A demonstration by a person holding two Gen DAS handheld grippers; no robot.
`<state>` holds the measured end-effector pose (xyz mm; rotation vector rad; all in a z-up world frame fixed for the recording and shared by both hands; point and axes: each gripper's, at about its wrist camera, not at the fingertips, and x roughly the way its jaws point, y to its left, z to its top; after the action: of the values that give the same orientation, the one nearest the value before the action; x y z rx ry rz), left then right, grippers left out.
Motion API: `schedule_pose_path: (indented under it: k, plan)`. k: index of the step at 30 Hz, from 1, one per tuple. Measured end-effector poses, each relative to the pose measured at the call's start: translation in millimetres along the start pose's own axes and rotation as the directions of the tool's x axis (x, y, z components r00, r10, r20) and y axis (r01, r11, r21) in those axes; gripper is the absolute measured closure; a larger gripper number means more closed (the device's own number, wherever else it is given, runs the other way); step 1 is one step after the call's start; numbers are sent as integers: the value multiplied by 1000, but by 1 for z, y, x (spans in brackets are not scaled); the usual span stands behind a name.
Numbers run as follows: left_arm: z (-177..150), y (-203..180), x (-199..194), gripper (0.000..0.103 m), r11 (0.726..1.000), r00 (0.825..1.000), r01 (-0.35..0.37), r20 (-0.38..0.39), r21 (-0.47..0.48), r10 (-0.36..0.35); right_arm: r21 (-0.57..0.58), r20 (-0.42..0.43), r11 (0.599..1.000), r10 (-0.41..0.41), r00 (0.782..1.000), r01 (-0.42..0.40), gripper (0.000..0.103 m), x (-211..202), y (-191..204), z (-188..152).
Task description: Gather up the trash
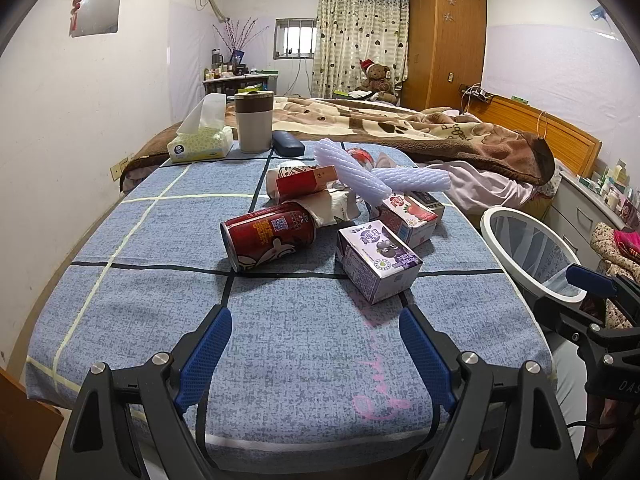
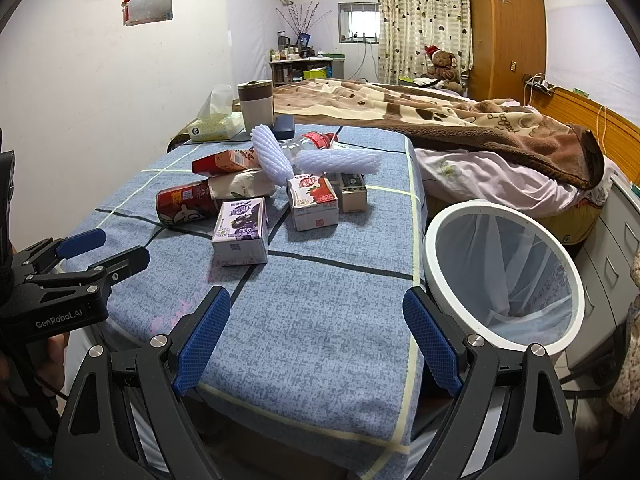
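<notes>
Both the left gripper [image 1: 316,336] and the right gripper [image 2: 316,320] are hovering with fingers apart, holding nothing. The trash, including a red can [image 1: 266,236] and purple carton [image 1: 376,262], is lying on the counter [image 1: 280,360], left of the white bin [image 2: 500,276].

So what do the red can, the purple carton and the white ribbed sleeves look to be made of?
Red can: seemingly metal, glossy printed wall with a bare rolled rim. Purple carton: looks like coated paperboard, with sharp folded edges and a smooth printed face. White ribbed sleeves: likely foam netting, matte and puffy with an open mesh pattern.
</notes>
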<state>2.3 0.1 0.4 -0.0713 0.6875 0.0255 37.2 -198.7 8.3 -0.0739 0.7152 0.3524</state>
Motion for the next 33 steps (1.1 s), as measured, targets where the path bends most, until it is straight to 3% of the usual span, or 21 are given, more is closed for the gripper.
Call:
schedule_pose_path:
  k: [33]
  plan:
    - [3,3,1,17,1000,1000,-8,7,-1,8,-1,-1,1000,-1,1000,1,13,1,-1,-1]
